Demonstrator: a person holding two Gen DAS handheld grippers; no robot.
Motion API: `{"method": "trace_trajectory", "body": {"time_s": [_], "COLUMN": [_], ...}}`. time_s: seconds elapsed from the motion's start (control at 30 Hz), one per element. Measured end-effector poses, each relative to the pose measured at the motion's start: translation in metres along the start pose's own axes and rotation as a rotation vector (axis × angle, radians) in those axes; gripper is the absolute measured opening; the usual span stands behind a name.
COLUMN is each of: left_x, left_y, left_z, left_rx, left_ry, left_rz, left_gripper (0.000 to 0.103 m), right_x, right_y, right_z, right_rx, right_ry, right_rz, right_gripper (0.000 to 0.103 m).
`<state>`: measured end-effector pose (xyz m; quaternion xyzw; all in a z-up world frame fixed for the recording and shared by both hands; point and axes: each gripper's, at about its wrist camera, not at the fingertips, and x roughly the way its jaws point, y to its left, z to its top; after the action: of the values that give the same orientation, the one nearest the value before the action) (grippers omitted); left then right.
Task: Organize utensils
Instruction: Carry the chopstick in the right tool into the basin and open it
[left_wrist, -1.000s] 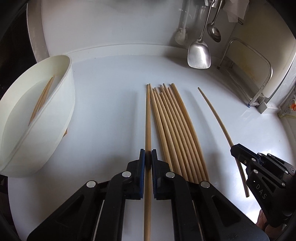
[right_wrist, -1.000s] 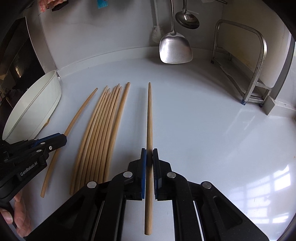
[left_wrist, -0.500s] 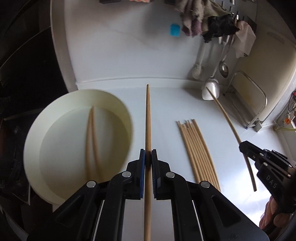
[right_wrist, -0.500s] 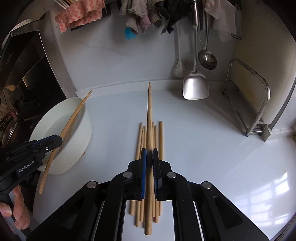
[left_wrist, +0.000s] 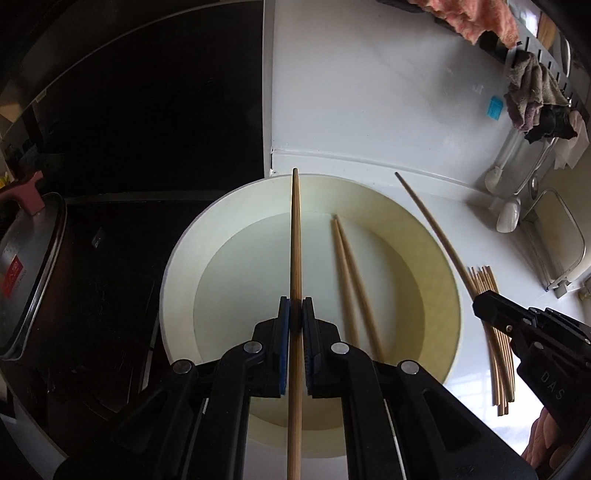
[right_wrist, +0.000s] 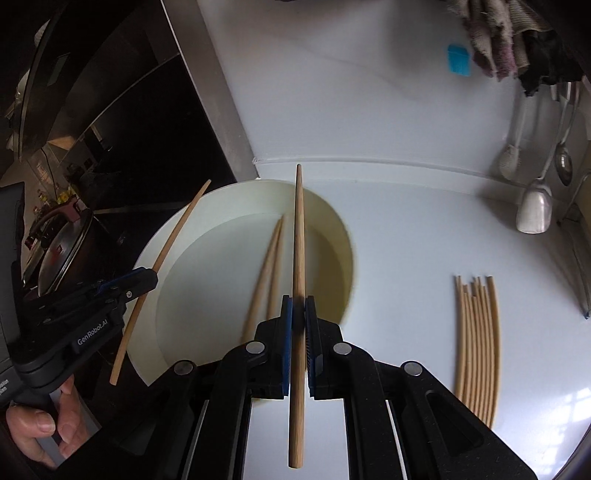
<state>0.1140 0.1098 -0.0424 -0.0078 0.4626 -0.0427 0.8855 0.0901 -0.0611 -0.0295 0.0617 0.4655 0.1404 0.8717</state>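
My left gripper (left_wrist: 295, 310) is shut on a wooden chopstick (left_wrist: 295, 236) and holds it above the white bowl (left_wrist: 439, 258). Two chopsticks (left_wrist: 351, 273) lie inside the bowl. My right gripper (right_wrist: 298, 308) is shut on another chopstick (right_wrist: 298, 240) and holds it over the bowl's right side (right_wrist: 343, 236). The left gripper also shows at the left of the right wrist view (right_wrist: 147, 281), and the right gripper at the right of the left wrist view (left_wrist: 480, 306). A bundle of several chopsticks (right_wrist: 478, 343) lies on the white counter, right of the bowl.
A metal pot with a lid (left_wrist: 26, 280) stands left of the bowl on a dark stove. A spatula (right_wrist: 535, 206) and ladle (right_wrist: 563, 158) hang at the back right wall. Cloths (left_wrist: 532, 96) hang above. A metal rack (left_wrist: 565, 258) stands at the right.
Both grippers have lifted their chopsticks off the counter and swung left, from beside the bundle to over the bowl.
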Motion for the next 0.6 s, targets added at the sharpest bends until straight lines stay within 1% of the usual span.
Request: {"method": "trace_trajectory", "body": {"time_s": [0.07, 0.2, 0.33, 0.5, 0.6], "left_x": [0.011, 0.032, 0.048, 0.068, 0.079], "left_y": [0.008, 0.018, 0.026, 0.019, 0.019], "left_z": [0.002, 0.005, 0.010, 0.016, 0.016], "left_rx": [0.004, 0.014, 0.024, 0.030, 0.032], "left_ry": [0.024, 0.073, 0.102, 0.142, 0.165], "left_rz": [0.001, -0.003, -0.013, -0.025, -0.032], "left_gripper": [0.007, 0.007, 0.007, 0.007, 0.007], "right_x": [0.017, 0.047, 0.067, 0.088, 0.094], "right_y": [0.012, 0.025, 0.032, 0.034, 0.030], "right_z": [0.005, 0.012, 0.016, 0.021, 0.019], "right_rx": [-0.006, 0.000, -0.014, -0.014, -0.008], "right_ry": [0.031, 0.099, 0.137, 0.182, 0.208], "right_rz": [0.004, -0.016, -0.037, -0.049, -0.052], "right_gripper": [0.007, 0.006, 0.007, 0.007, 0.007]}}
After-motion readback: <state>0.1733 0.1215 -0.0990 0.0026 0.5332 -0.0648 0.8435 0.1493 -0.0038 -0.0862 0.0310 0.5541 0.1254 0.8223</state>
